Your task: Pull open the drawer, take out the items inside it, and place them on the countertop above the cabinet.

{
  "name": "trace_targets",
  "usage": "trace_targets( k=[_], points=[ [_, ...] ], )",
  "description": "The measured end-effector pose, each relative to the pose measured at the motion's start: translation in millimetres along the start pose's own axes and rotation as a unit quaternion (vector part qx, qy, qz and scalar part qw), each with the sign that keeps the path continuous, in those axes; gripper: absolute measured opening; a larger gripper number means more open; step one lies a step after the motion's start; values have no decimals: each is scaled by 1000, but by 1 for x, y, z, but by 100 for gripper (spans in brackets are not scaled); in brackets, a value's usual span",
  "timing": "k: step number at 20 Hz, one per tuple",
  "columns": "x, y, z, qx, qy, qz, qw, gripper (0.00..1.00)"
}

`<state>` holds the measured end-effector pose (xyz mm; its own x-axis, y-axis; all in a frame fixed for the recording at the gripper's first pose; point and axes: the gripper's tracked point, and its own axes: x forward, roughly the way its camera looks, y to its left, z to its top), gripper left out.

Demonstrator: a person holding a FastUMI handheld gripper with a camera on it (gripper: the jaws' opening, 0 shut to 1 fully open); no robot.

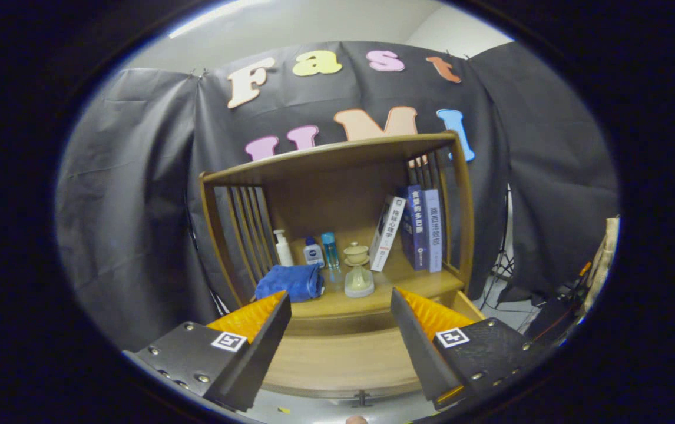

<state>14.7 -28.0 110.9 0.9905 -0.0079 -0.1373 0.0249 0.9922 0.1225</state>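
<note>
Spread wide and holding nothing, the gripper (340,330) hovers with both fingers (261,330) over the pulled-out drawer (343,359), whose long axis runs left to right across the cabinet's (337,194) front, its bare wooden bottom showing between the fingers. Beyond the fingertips, on the countertop (414,282) above, a folded blue towel (289,281) lies near the left front corner with its roll pointing sideways, and a pale lidded cup (358,274) stands upright just right of it. Three small bottles (313,250) line the back left, while books (423,227) stand leaning at the right edge.
</note>
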Motion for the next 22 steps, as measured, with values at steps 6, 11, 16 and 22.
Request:
trace_targets(
  k=[6, 11, 16, 22],
  points=[
    [-54, -26, -34, -32, 1, -6, 999, 100],
    [-59, -33, -95, -59, 17, -7, 998, 99],
    [-61, -38, -157, -73, 21, 1, 997, 99],
    [-53, -51, -200, -57, -28, -11, 998, 99]
  ],
)
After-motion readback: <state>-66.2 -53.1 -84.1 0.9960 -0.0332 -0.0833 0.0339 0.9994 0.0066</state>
